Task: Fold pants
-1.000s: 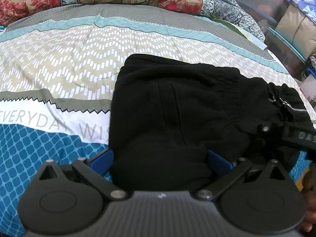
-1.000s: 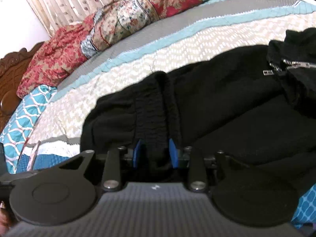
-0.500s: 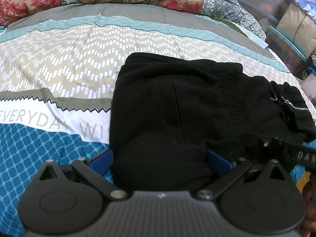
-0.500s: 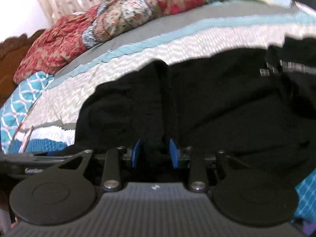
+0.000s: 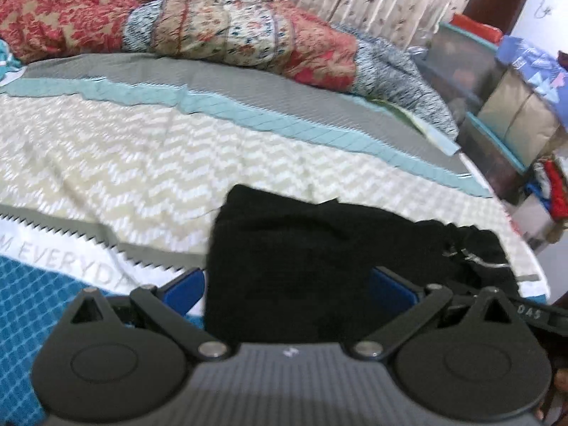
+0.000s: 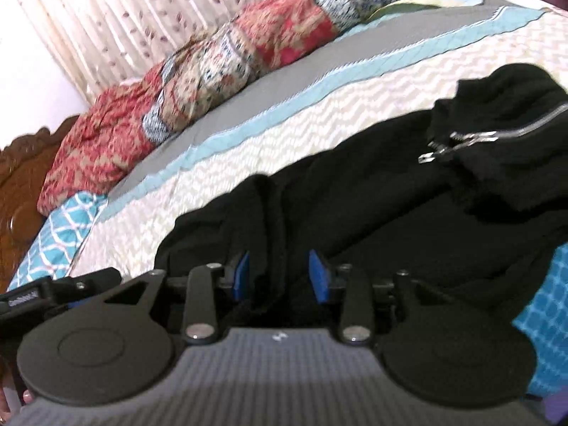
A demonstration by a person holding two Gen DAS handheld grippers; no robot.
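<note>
The soft black fleece pants [image 5: 301,248] lie folded into a compact bundle near the bed's [image 5: 142,163] front edge, the left claw [image 5: 287,285] spread wide around it, the right claw [image 6: 278,271] nipping 1 ridge, so folding looks nearly finished.

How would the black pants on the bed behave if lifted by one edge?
The pants would probably droop: the cloth bunches between the right tool fingers. They look thick and fleecy, so likely grippy. The zipper end may swing.
</note>
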